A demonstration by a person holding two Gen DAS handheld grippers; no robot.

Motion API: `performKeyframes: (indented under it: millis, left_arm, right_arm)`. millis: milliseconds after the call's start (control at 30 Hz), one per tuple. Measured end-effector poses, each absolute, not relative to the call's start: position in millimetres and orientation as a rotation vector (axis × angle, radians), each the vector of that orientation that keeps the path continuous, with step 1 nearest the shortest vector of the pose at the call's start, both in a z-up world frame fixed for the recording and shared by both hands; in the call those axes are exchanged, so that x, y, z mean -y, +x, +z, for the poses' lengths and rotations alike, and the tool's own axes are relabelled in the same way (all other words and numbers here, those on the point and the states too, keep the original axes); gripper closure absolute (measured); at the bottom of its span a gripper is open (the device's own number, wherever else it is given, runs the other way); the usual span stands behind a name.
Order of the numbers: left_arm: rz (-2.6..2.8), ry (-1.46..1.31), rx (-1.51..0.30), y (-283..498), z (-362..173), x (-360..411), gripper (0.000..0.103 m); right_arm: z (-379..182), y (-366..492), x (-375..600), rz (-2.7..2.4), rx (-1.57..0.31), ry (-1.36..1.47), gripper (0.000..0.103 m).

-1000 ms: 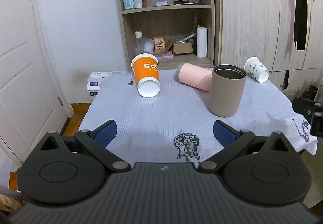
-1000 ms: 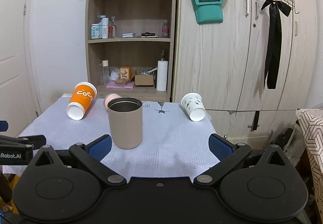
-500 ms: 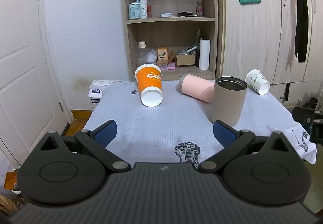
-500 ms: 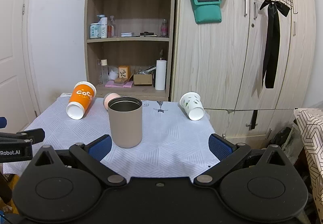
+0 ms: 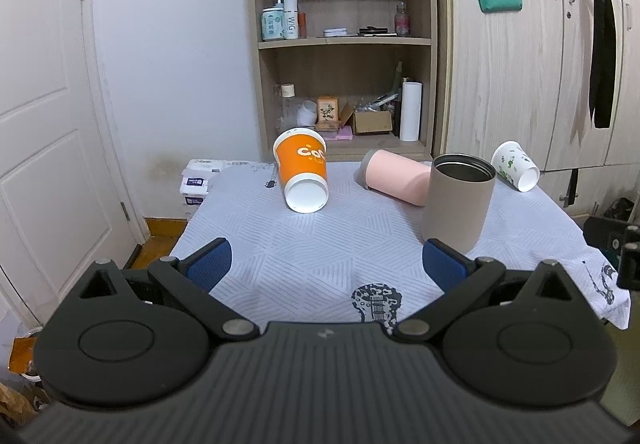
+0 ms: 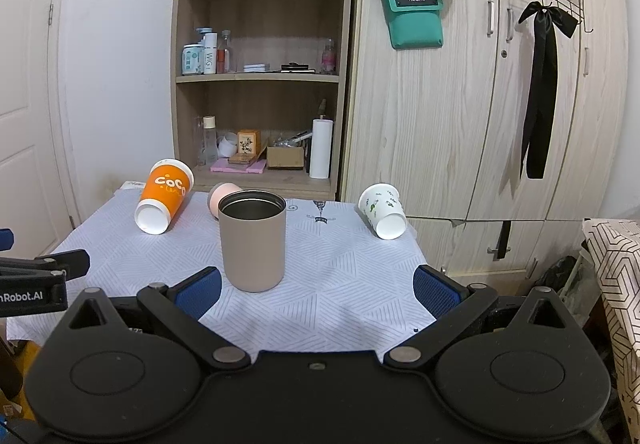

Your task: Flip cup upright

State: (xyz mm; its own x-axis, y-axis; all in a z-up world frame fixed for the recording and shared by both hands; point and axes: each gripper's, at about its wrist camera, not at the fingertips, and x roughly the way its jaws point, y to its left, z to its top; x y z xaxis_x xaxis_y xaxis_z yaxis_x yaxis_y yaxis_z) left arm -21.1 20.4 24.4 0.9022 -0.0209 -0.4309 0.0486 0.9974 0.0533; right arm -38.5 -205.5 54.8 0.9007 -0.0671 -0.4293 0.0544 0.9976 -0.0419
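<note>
Four cups are sitting on the table (image 5: 320, 244): taupe tumbler (image 6: 253, 240) standing upright mid-frame; orange cup (image 6: 163, 197), pink cup (image 5: 396, 180) and white floral cup (image 6: 382, 210) lying on their sides behind it. Left gripper (image 5: 324, 264) and right gripper (image 6: 316, 290) are hovering at bottom of frame, jaws spread wide, grasping nothing.

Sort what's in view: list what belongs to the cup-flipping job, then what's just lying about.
Job:
orange cup, on its side
pink cup, on its side
white patterned cup, on its side
taupe cup, already upright

Lying about:
paper roll
shelf bottles
black ribbon
</note>
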Motion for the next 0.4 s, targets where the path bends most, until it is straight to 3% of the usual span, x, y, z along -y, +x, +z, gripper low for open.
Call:
performKeyframes:
  millis: [400]
  left_arm:
    - [-0.034,0.087,-0.387,-31.6,25.7,-18.1,0.000]
  right_arm:
    - [54.0,-37.9,206.6,-0.065,-0.448,-0.031,0.000]
